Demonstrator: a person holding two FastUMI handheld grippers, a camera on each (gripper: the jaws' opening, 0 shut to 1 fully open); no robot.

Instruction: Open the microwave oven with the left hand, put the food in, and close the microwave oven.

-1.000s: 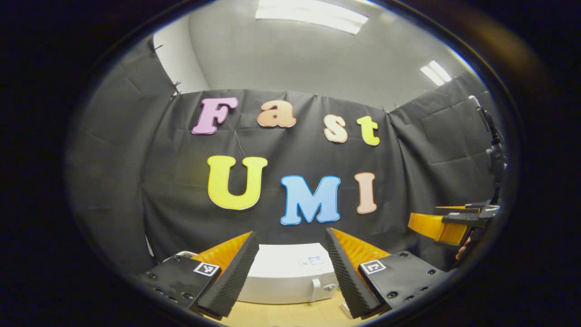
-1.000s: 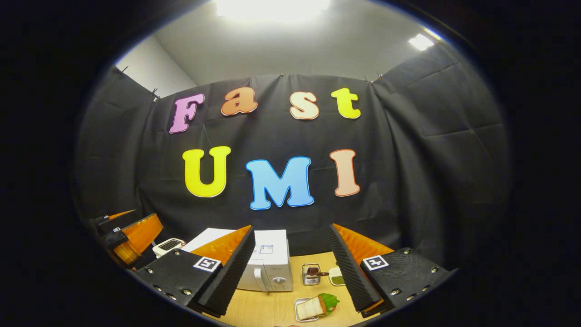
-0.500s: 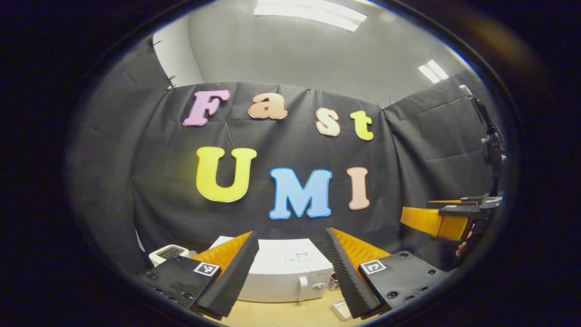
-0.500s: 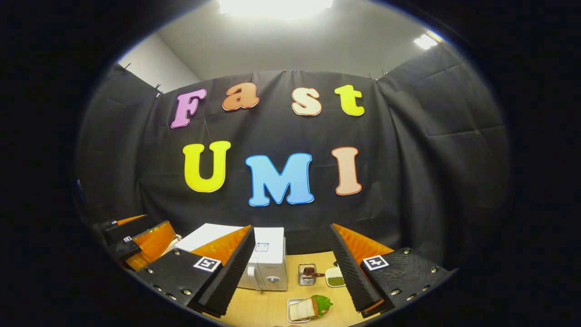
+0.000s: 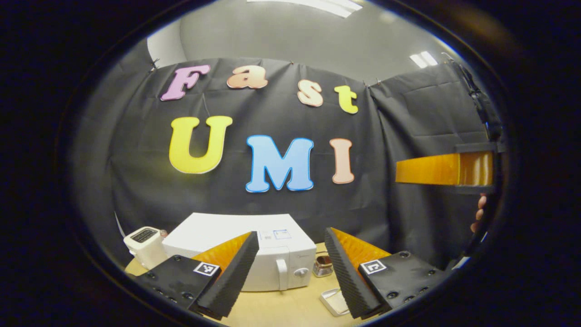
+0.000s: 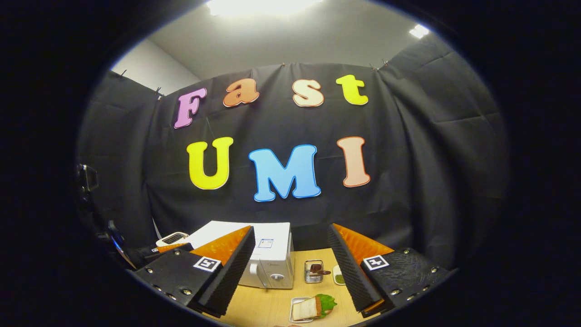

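The white microwave oven [image 5: 254, 254] stands on the wooden tabletop [image 5: 281, 309] with its door shut, its handle and knob at the right end of its front. In the left gripper view the left tongs [image 5: 290, 277] hang spread wide before the microwave oven, clear of it and holding nothing. A white toaster [image 5: 145, 245] sits just left of the microwave oven, and a small wire basket [image 5: 323, 265] just right of it. In the right gripper view the right tongs [image 6: 290, 272] are also spread wide and empty, raised above the tabletop. The food, a sandwich [image 6: 313, 307] with a green leaf on a small white tray [image 6: 296, 301], lies in front of the microwave oven and to its right, near the basket. The right tongs also show in the left gripper view, high to the right of the microwave oven.
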